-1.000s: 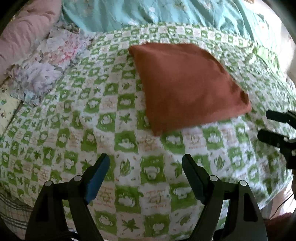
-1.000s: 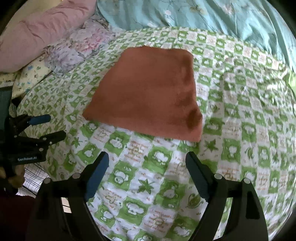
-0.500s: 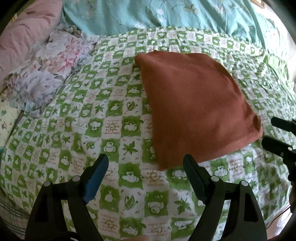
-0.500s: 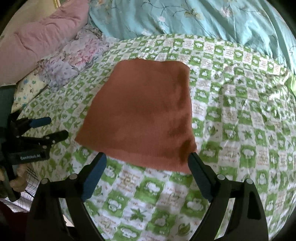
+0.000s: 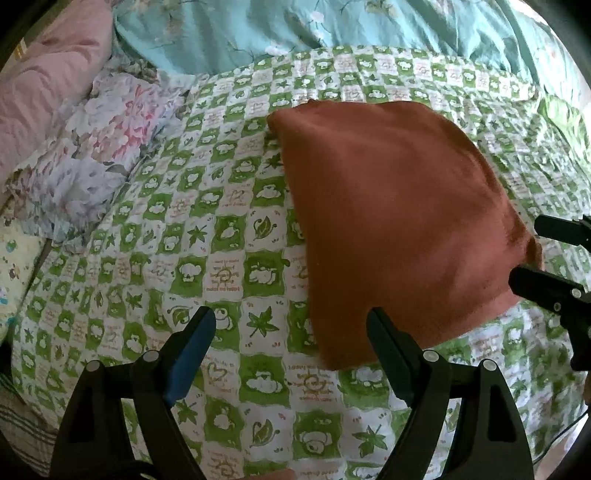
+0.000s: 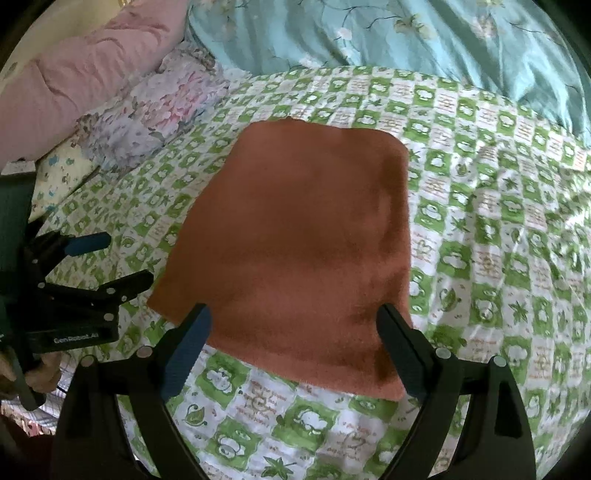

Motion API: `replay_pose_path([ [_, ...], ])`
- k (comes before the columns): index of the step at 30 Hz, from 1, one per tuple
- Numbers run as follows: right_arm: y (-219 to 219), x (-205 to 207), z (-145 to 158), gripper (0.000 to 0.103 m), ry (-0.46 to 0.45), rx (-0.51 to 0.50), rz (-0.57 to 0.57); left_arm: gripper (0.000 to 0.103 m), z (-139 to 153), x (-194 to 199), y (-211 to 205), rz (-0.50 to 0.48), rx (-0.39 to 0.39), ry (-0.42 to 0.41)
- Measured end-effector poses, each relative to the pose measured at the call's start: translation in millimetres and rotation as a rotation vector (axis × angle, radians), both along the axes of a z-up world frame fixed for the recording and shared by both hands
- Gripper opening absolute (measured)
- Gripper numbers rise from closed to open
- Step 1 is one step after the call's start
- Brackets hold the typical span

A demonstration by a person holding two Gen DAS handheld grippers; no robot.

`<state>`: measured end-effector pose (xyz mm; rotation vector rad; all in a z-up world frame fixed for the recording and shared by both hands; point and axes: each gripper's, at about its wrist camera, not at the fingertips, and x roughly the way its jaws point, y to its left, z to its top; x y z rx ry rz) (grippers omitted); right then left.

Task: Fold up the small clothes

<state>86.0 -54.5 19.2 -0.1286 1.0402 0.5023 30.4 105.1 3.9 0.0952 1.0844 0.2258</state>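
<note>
Two grippers' jaws wide, empty, right gripper widening over rust cloth's near edge, left gripper beside it

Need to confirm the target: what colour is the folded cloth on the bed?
Plain rust-orange cloth, no pattern; clearest in the right wrist view.

A home bedroom (green-checked bedsheet, pink pillow, teal quilt)

Both grippers are closing in on the rust-red cloth; the right gripper is opening wider, apparently straddling its near edge, nothing pinched between its fingers.
</note>
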Motion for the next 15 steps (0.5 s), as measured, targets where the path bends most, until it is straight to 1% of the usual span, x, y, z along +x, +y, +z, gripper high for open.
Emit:
replay_pose_path([
  [3, 2.1, 5.0, -3.1, 0.091, 0.011, -0.002, 0.009, 0.084, -0.5, 4.9, 0.3, 0.007, -0.002, 0.002],
  [15, -5.3, 24.1, -6.6, 0.091, 0.023, 0.019, -0.024, 0.086, -1.4, 25.2, -3.6, 0.006, -0.014, -0.008],
])
